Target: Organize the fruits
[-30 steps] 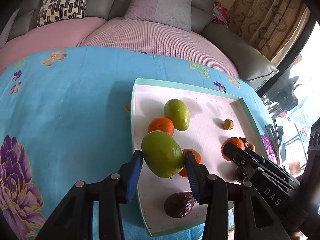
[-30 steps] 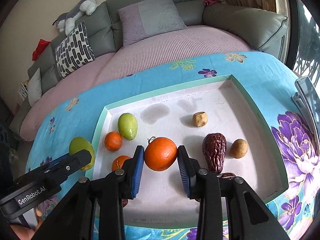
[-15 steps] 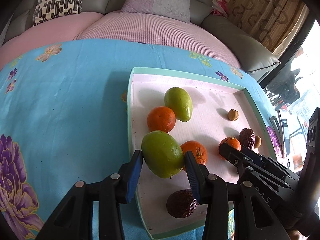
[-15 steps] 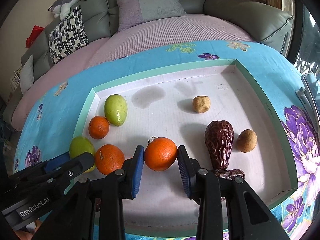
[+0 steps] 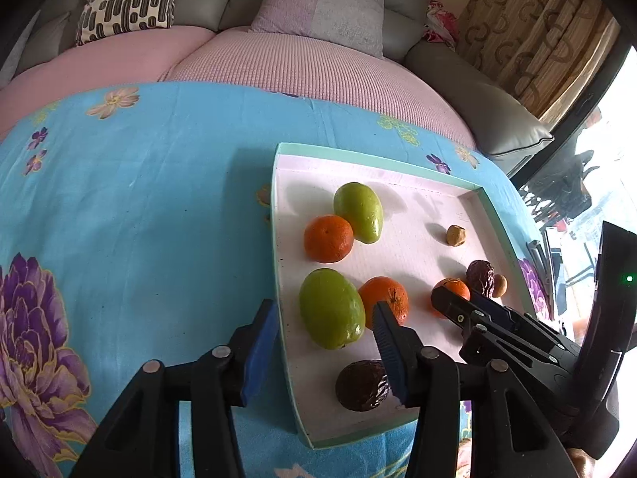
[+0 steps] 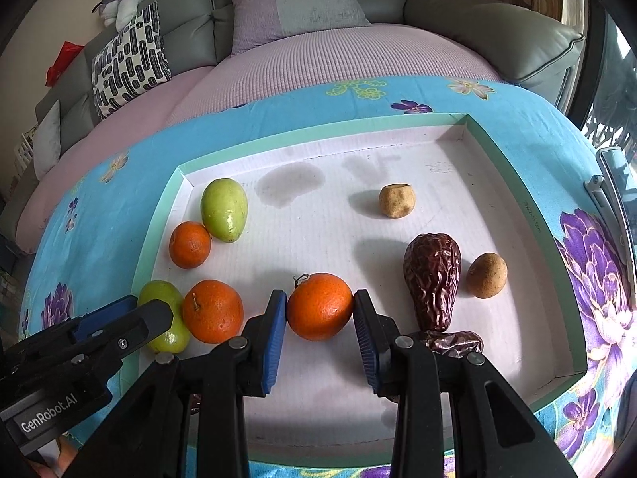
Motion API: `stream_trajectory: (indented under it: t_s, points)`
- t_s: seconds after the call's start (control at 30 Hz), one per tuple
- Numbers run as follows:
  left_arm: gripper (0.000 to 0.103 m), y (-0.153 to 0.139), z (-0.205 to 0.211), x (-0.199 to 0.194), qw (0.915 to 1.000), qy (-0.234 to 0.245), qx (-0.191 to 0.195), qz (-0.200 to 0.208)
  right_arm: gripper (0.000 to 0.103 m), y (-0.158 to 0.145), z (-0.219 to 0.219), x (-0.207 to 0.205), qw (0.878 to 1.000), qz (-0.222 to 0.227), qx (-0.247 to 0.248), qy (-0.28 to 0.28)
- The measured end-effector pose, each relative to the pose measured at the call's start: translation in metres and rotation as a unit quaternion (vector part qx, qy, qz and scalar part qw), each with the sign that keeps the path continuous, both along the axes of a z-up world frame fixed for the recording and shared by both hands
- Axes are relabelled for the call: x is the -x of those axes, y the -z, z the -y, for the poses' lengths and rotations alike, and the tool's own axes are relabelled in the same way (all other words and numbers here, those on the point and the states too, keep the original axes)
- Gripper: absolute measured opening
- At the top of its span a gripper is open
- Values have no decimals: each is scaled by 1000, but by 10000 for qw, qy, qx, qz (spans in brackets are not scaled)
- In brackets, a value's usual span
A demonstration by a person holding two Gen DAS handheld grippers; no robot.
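Note:
A white tray with a green rim (image 5: 278, 239) (image 6: 318, 135) lies on the blue flowered cloth. My left gripper (image 5: 324, 332) is open around a green mango (image 5: 331, 307) (image 6: 159, 298) that rests on the tray by its left rim, with gaps on both sides. My right gripper (image 6: 319, 320) is shut on an orange (image 6: 319, 306) (image 5: 452, 290) low over the tray. Two more oranges (image 5: 385, 298) (image 5: 328, 238) and a second green mango (image 5: 358, 212) (image 6: 224, 209) lie on the tray's left side.
Dark wrinkled dates (image 6: 432, 279) (image 6: 454, 342) (image 5: 362, 385) and two small brown fruits (image 6: 397, 200) (image 6: 486, 275) lie on the tray. A sofa with cushions (image 6: 298, 4) stands behind the table. A phone-like object (image 6: 611, 183) lies at the right edge.
My left gripper has opened and let go of the green mango, which now rests on the tray beside an orange. My right gripper still holds its orange.

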State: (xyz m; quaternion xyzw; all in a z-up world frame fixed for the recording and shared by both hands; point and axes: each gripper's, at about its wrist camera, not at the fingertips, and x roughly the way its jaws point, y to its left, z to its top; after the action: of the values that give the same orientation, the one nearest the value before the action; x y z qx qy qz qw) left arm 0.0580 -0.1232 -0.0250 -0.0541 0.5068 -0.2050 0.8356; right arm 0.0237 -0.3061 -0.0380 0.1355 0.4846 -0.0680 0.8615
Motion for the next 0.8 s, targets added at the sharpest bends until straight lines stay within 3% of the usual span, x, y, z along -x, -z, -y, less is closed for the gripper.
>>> stream_trajectory:
  t_s: [0.1,0.17,0.23,0.27,0.33,0.4,0.43,0.57,0.8]
  points:
    - [74,0,-17,5,9983,-326,-440,188,37,-3,-2,2,10000,0,94,1]
    - [79,2,-30,7,9962,-557,-624,257,48,-7,-4,4,9999,35,158,52]
    - [93,3,-44,11,9919,-808,-883,435,70,-13,-6,8,9996,100,235,85]
    - [103,2,-49,13,9891,-909,-1018,552,70,-15,-9,10,9995,125,261,83]
    - [103,1,-59,18,9843,-1031,-1231,739,74,-17,-15,15,9993,143,344,61]
    - [103,-1,-68,23,9814,-1141,-1311,821,89,-19,-23,19,9989,134,439,-11]
    - [103,-2,-72,26,9808,-1167,-1319,840,91,-20,-27,22,9986,154,503,-39]
    - [103,-7,-78,41,9754,-1173,-1578,1000,91,-29,-43,39,9971,344,674,-114]
    - [103,-11,-74,69,9547,-1273,-2396,1222,91,-38,-61,70,9956,448,805,-145]
